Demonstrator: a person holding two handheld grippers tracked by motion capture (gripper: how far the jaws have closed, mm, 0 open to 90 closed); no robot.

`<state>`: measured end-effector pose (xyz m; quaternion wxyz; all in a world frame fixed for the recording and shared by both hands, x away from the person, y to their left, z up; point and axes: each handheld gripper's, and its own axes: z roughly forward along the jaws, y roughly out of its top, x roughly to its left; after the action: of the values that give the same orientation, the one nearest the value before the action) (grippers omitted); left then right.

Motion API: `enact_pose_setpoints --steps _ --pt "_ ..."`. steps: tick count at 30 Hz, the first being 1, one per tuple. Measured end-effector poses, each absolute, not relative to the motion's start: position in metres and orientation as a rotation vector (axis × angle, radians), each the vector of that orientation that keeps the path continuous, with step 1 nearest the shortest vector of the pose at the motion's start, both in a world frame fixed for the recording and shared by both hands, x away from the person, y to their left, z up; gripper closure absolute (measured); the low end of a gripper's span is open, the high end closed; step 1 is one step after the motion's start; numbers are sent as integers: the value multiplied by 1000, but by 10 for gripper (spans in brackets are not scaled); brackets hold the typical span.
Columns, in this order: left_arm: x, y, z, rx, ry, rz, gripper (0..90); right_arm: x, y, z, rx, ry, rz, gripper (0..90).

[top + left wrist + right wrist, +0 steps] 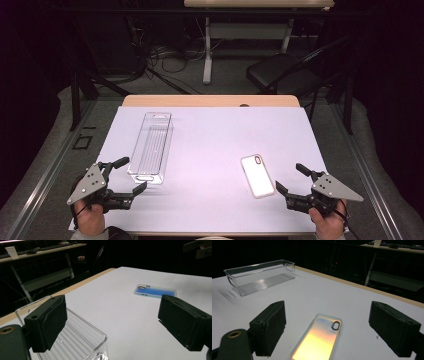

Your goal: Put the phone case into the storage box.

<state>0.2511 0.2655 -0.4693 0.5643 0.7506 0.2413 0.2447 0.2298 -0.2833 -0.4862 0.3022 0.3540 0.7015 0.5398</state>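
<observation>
1. While I hold both hands low at the near edge of the counter (210,125), my left gripper (122,176) sits at the near left corner, tipped on its side, with its fingers (47,322) spread wide and nothing between them.
2. From the left gripper view, one finger hangs over the near end of the clear bin (151,146), the other over bare counter; neither touches it as far as I can tell.
3. My right gripper (290,179) rests at the near right, pointing inward and slightly away from me, fingers (269,326) also wide apart and empty.
4. In the right gripper view the phone case (318,340) lies flat on the counter, in line with the gap between the fingers but below them, camera cutout at the far end; the pads are not pressing on it.
5. On the high view the phone case (257,175) lies just beside the right gripper, on its left, well apart from the clear bin.
6. Beyond the counter I see a black chair (282,72), a second table (250,20) and cables on the floor (170,60); none stand between my grippers and the case or bin.
</observation>
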Motion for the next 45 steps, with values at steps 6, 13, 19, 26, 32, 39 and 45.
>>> enact_pose_setpoints --steps 6,13,19,26,32,39,45 --pt "252 266 -470 1758 577 562 88 230 -282 -484 939 1868 1433 140" --pt "254 266 -470 1758 581 536 88 231 -279 -481 938 1892 1417 138" --pt "255 262 -467 1777 586 519 88 237 -278 -473 960 1927 1322 138" --pt "267 262 -463 1782 657 428 85 251 -282 -468 1057 1957 1291 139" --pt "273 262 -460 1797 695 380 64 260 -285 -462 1099 1997 1292 139" --pt "283 260 -454 1831 734 322 47 268 -284 -459 1125 2035 1292 138" --pt "294 255 -450 1855 763 265 12 278 -283 -454 1173 2078 1277 138"
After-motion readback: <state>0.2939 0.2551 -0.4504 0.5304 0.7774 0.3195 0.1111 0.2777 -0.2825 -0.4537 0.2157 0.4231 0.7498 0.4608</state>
